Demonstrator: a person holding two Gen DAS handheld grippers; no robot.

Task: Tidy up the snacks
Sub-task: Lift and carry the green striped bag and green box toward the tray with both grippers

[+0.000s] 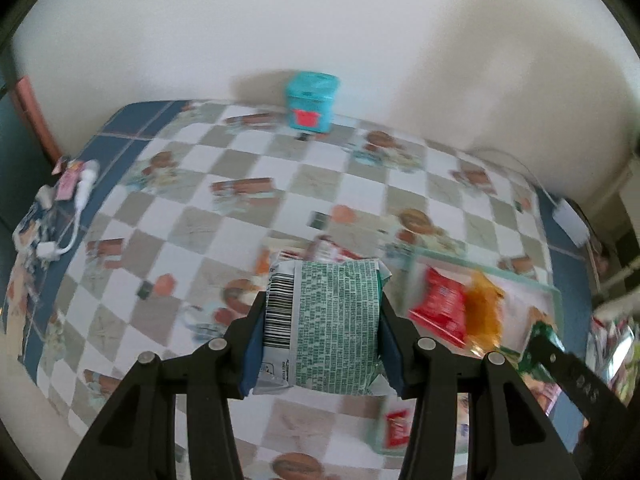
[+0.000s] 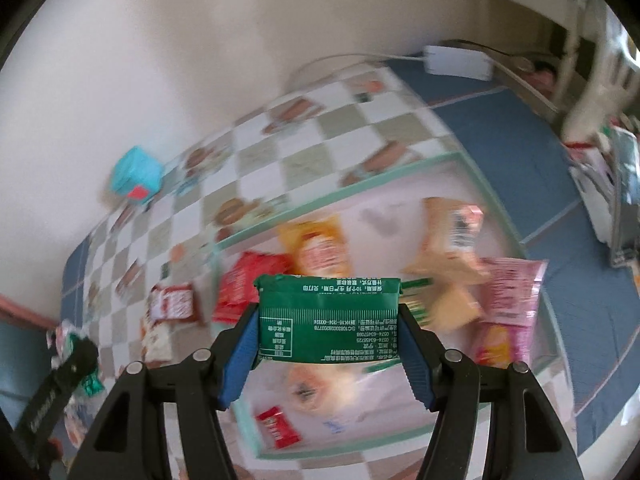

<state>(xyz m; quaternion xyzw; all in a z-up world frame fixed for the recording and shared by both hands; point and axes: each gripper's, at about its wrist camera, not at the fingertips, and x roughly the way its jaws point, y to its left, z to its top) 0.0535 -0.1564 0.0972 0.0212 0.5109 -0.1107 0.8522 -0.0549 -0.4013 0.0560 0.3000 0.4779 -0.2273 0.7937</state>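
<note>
Soft daylight fills both fisheye views. The checked tablecloth (image 1: 240,208) smears with motion blur, worst toward its edges; straight lines bow, corners go black. A teal tin (image 1: 311,102) casts a faint shadow leftward on the wall.
</note>
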